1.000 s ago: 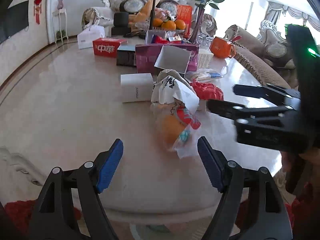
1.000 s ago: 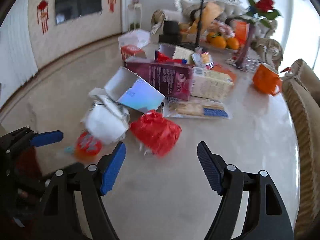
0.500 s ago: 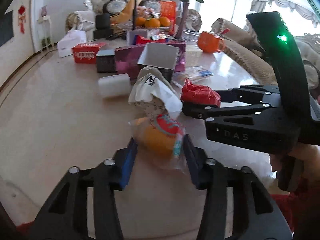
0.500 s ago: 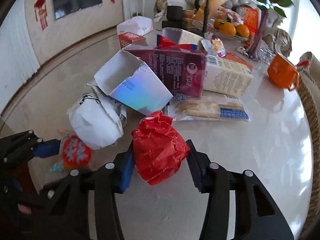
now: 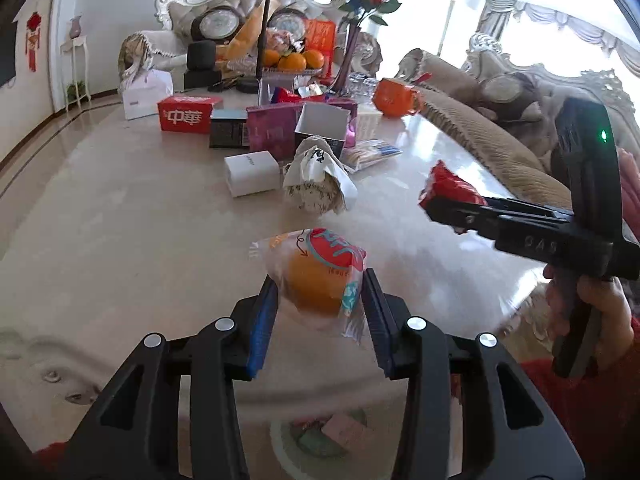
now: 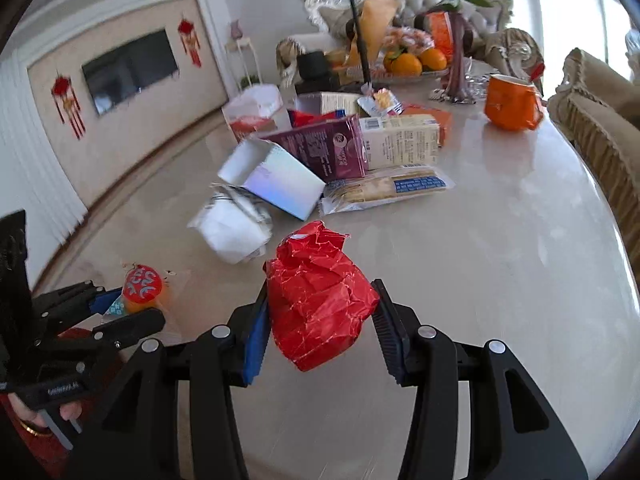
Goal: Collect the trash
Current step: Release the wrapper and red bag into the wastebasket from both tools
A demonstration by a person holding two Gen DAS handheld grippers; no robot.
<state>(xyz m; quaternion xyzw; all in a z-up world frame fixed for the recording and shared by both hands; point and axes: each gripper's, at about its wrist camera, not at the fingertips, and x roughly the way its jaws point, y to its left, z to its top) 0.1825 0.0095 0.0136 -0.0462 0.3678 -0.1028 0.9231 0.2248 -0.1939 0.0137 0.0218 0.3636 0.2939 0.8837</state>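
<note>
While blur softens edges: left fingers point(image 5: 320, 312) clasp orange packet point(image 5: 316, 276) | right fingers point(image 6: 320, 320) clasp red wrapper point(image 6: 320, 300)

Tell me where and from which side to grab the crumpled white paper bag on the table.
Grip the crumpled white paper bag across its bulging middle, coming from the near table edge and angled down. It lies in a rounded lump, and that side looks free. The open silver box crowds its far side, so an approach from there would likely snag. The loose top folds would probably tear or slip.
</note>
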